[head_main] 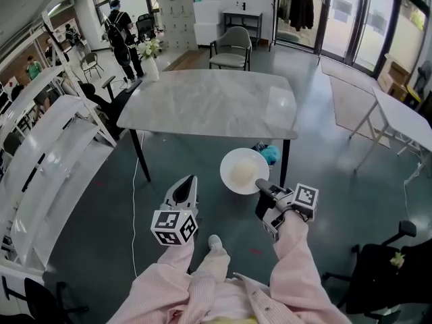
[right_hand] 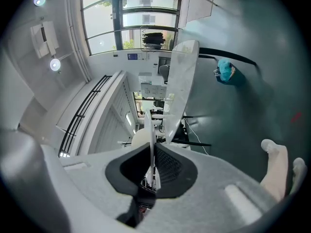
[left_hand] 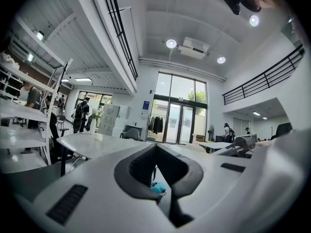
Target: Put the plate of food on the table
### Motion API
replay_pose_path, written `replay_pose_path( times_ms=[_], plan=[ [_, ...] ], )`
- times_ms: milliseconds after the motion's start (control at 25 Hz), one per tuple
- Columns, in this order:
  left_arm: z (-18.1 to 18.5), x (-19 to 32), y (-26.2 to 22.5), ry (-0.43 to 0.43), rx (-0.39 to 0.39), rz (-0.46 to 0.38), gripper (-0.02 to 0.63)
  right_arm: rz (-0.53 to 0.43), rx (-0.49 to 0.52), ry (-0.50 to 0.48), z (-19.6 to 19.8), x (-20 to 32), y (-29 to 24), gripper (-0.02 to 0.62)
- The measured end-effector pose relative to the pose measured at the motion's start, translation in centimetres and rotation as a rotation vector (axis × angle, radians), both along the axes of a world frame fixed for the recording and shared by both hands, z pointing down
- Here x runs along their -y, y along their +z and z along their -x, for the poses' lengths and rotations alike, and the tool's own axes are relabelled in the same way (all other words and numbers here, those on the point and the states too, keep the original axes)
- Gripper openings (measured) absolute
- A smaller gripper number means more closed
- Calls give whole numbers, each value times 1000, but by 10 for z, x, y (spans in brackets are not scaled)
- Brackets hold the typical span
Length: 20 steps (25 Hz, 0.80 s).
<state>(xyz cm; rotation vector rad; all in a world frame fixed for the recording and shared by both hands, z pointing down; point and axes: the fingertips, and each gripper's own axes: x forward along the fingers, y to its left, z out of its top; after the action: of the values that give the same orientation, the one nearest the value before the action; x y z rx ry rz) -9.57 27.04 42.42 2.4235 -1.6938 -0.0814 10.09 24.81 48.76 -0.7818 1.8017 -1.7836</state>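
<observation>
Short of the grey table's [head_main: 202,103] near edge, a plate [head_main: 229,159] of food [head_main: 244,174] is held in the air.

From the head view, the marble-look table stands on a dark teal floor [head_main: 324,181] in a glass-fronted hall, with a vase of flowers [head_main: 151,59] on its far left corner and a chair [head_main: 231,46] beyond. The right gripper [head_main: 260,187] is clamped on the white plate's near rim, and the pale mound of food is too blurred to identify. The left gripper [head_main: 185,184] is closed and empty, to the left of the plate. A teal object [head_main: 270,155] on the floor is partly hidden by the plate. In the left gripper view, the jaw tips meet on nothing. The right gripper view is rolled sideways and shows the plate edge-on between pressed pads.
</observation>
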Motion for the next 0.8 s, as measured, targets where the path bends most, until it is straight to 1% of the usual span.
replay_pose_path(
  times_ms=[240, 560, 680, 800],
  plan=[
    [16, 74, 8, 7, -7, 26, -9, -8, 7, -10, 20, 71, 2, 18],
    [43, 172, 9, 17, -20, 45, -9, 16, 12, 0, 48, 166, 3, 18],
    [51, 201, 7, 25, -22, 42, -9, 29, 12, 12, 56, 192, 3, 18],
    [51, 220, 8, 34, -22, 41, -9, 32, 15, 21, 57, 208, 7, 18]
  ],
)
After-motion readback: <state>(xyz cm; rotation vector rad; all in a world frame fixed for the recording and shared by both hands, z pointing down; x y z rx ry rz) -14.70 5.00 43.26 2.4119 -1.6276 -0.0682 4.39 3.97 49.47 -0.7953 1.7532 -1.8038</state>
